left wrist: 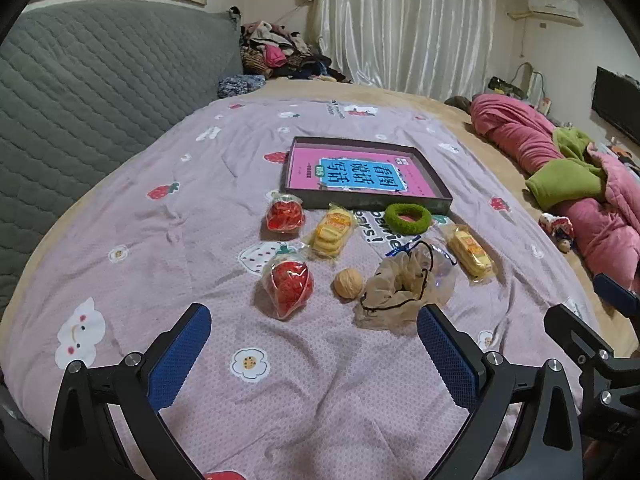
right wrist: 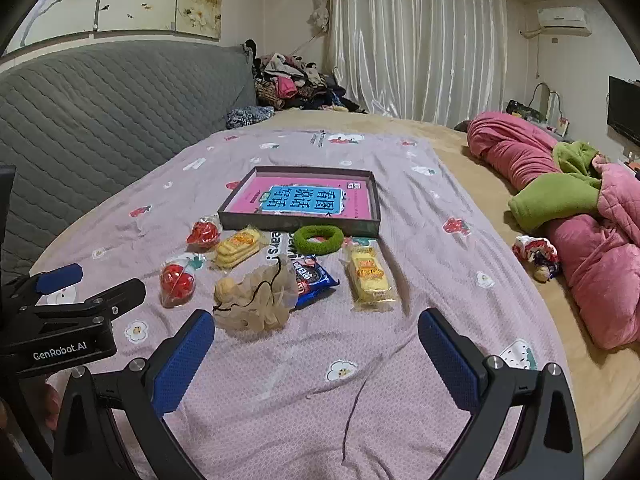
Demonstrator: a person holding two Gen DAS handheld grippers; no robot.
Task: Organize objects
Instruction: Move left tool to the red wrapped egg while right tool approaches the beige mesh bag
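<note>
"GenRobot.AI" marks the left gripper [right wrist: 60,280]; both grippers' fingers [right wrist: 182,360] spread wide, right gripper [right wrist: 316,354] holding nothing

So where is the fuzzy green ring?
The fuzzy green ring lies on the bed cover just in front of the dark tray, near its right end, between the two yellow snack packs.

Bedspread [left wrist: 320,380] is matt woven cloth, finely dotted. Tray [left wrist: 436,196] looks like dull dark cardboard, holding a glossy paper book [left wrist: 356,172]. Strawberry packs [left wrist: 288,284] and biscuit packs [left wrist: 470,252] in shiny clear plastic. Hair ring [left wrist: 408,218] fuzzy. Walnut [left wrist: 349,283] rough. Gripper pads [left wrist: 180,360] textured blue rubber, probably.
</note>
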